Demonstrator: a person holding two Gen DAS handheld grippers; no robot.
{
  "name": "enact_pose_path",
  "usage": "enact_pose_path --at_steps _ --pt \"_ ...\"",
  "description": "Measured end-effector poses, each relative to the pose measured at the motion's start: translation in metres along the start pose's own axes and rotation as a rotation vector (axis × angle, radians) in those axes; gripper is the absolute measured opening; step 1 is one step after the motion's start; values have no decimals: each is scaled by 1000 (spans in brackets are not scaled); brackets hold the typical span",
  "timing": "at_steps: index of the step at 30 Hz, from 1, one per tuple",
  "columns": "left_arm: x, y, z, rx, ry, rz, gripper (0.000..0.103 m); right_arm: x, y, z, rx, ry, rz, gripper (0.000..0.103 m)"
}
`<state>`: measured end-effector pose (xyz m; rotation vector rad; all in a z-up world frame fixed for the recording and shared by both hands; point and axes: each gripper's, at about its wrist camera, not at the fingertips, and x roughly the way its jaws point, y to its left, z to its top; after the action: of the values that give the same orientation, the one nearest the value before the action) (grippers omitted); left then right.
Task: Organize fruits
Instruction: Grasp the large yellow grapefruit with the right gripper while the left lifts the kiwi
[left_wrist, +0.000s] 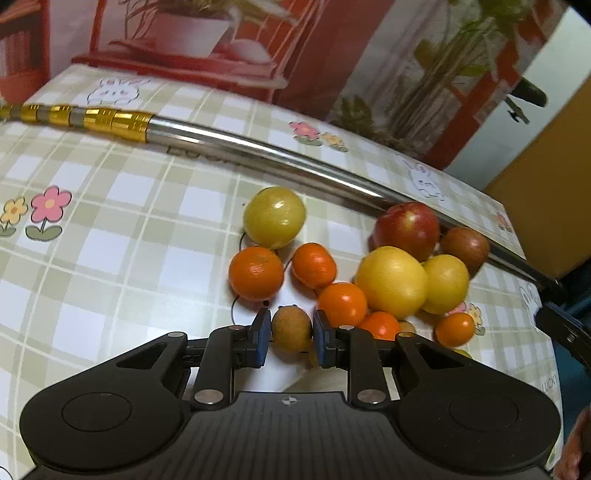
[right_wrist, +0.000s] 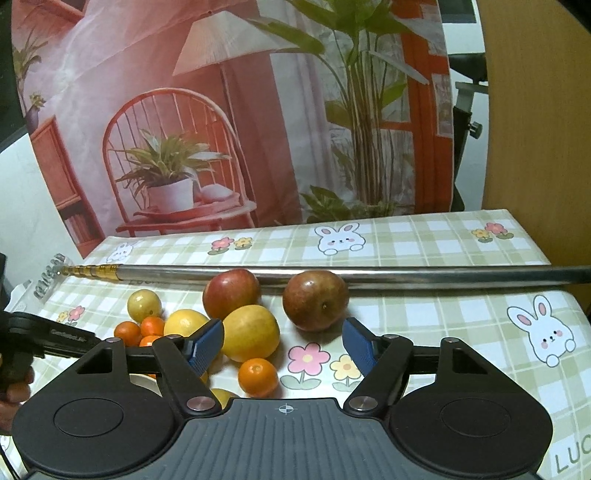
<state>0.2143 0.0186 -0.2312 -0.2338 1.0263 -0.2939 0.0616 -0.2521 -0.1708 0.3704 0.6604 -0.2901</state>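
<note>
Brown and rough-skinned, a small round fruit (left_wrist: 291, 328) is clamped in the left claw (left_wrist: 289, 336) at the near edge of the fruit pile on the checked table (left_wrist: 110, 229). Beside it, the right claw (right_wrist: 283, 341) hangs released above a small orange (right_wrist: 258, 376), touching nothing.

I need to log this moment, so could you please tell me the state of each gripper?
Left gripper: closed on the small brown fruit.
Right gripper: open, holding nothing.
</note>
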Motion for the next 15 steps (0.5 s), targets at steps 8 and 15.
enact_pose_path --at_steps 8,15 --pt "-28 -10 -9 90 -82 25 26 2 -4 -3 3 8 2 68" --pt "-55 -18 -33 176 -159 49 26 2 -10 -6 -3 20 4 68"
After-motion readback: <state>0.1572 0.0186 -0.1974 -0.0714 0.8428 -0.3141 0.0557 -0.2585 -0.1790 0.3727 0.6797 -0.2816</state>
